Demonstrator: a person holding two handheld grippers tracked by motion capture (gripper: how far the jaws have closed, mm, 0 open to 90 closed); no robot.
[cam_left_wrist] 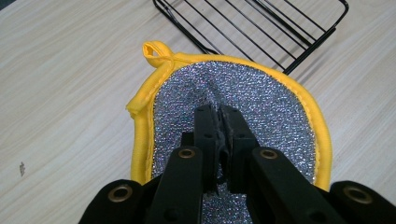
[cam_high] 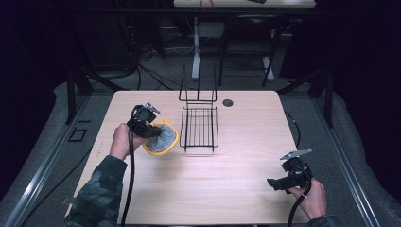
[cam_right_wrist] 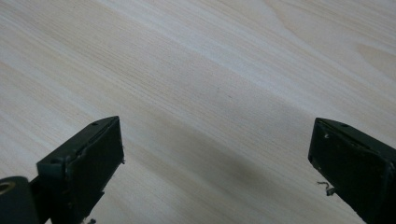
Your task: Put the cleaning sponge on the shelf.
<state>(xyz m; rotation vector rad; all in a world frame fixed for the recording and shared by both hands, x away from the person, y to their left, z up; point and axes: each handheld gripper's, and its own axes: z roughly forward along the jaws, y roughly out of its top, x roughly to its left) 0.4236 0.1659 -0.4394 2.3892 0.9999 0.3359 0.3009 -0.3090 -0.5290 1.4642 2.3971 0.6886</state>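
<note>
The left tongs [cam_left_wrist: 220, 114] were pinched shut on the middle of the round, yellow-edged, silver glitter scouring pad [cam_left_wrist: 261, 109], which sat at about nine o'clock of the black wire rack [cam_high: 199, 125], just beside it on the pale wooden worktop [cam_high: 227, 179]. To carry it well, the pinch should stay firm and the pad clear the rack's near rim before going in. The right tongs [cam_right_wrist: 217, 163] stood wide open, holding nothing, well apart at five o'clock.

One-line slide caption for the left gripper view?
Left gripper pinches the silver, yellow-trimmed scrub pad above the wooden table, near the black wire rack.
</note>
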